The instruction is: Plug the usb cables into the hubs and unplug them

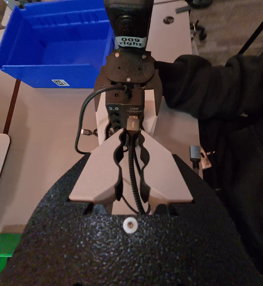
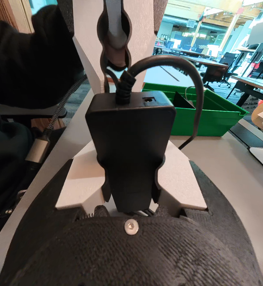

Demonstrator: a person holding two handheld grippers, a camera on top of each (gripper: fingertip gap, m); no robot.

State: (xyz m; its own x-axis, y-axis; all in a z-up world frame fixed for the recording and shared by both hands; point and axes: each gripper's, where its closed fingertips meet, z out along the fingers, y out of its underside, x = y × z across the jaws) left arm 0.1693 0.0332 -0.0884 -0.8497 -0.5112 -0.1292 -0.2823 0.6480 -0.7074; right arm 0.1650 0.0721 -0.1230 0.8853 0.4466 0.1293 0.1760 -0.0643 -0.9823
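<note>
The right gripper (image 2: 131, 178) pinched the hub (image 2: 130, 131) above the table (image 1: 42, 123), near its edge, bare top leftward. The left gripper (image 1: 131, 136) pinched the braided cable (image 1: 132, 162), plug (image 1: 133, 123) at a port. Only the right view showed the green bin (image 2: 205, 120); only the left, the blue bin (image 1: 50, 46).

The left wrist view looks steeply down along its fingers (image 1: 96, 178) onto the surface (image 1: 50, 154), close to the black hub (image 1: 123, 113), facing the blue bin (image 1: 50, 54). The right wrist view looks almost level from the opposite side, hard against the same hub (image 2: 130, 139), toward the green bin (image 2: 205, 120)
</note>
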